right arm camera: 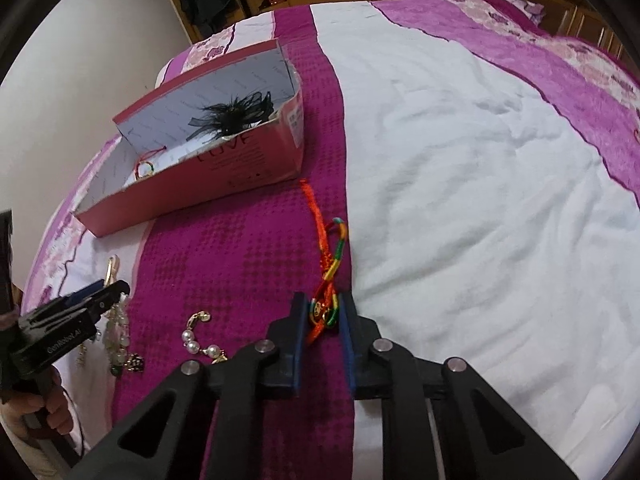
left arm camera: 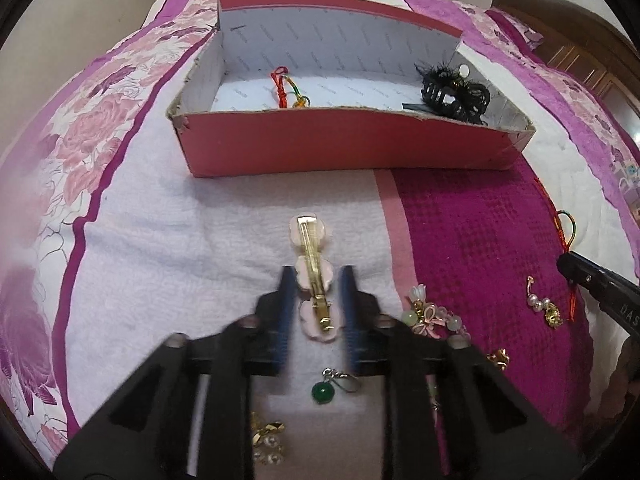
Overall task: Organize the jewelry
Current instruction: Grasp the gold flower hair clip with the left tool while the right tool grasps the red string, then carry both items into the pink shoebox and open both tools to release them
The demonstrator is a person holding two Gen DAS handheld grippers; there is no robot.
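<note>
Black hand-held grippers tilt steeply down: left [left arm camera: 316, 280] on pink hair clip [left arm camera: 314, 276], right [right arm camera: 322, 308] on knotted cord [right arm camera: 330, 276].

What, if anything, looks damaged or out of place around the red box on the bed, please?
The red box is damaged: its near wall's top edge is torn and ragged, with a chewed front-left corner. The pink hair clip lies face down on the bedspread, its gold clasp up, between the left tongs.

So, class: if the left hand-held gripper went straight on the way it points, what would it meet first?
Beyond the pink hair clip between the left hand-held gripper's fingers, probably bare bedspread, then the red box's near wall.
</note>
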